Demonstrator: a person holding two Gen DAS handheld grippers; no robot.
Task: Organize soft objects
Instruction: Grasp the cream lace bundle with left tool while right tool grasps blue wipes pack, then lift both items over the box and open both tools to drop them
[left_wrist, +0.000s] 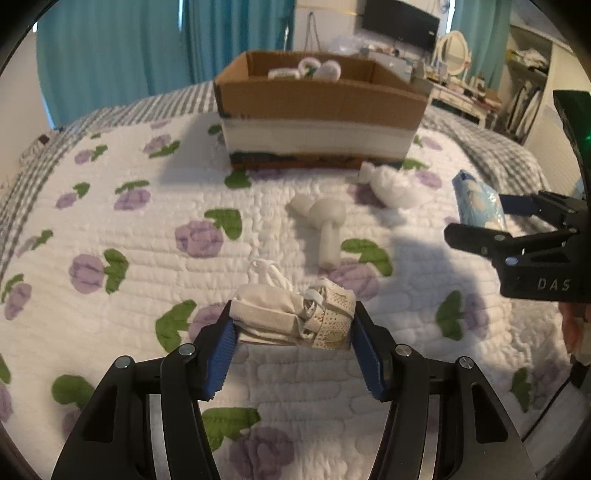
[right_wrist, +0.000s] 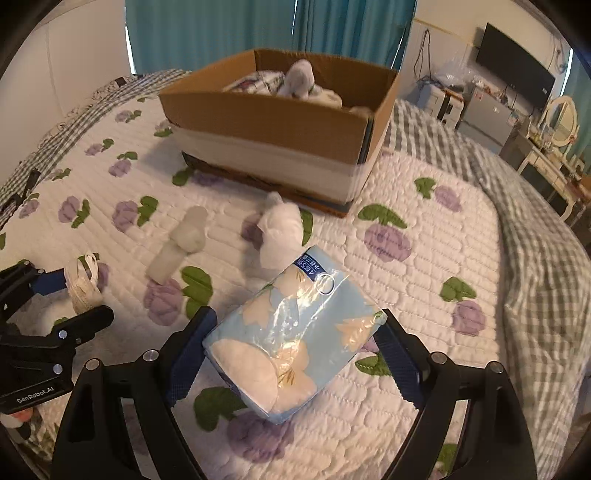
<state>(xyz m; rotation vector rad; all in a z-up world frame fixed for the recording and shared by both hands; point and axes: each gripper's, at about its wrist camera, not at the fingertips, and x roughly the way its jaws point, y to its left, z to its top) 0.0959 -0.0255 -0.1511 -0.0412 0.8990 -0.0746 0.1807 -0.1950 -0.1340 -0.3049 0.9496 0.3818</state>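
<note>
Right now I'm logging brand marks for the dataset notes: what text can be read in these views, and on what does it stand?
"DAS": white letters on the black body of the right claw, cut off at the frame edge.
"GenRobot.AI": on the black body of the left claw.
Blue label strip on the tissue pack: printed characters with what may be digits, too small and tilted to read.
Cardboard box: no readable text.

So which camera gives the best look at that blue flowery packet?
The right wrist view: the packet fills the middle, between the right hand-held gripper fingers. The left wrist view catches only its end at the edge.
</note>
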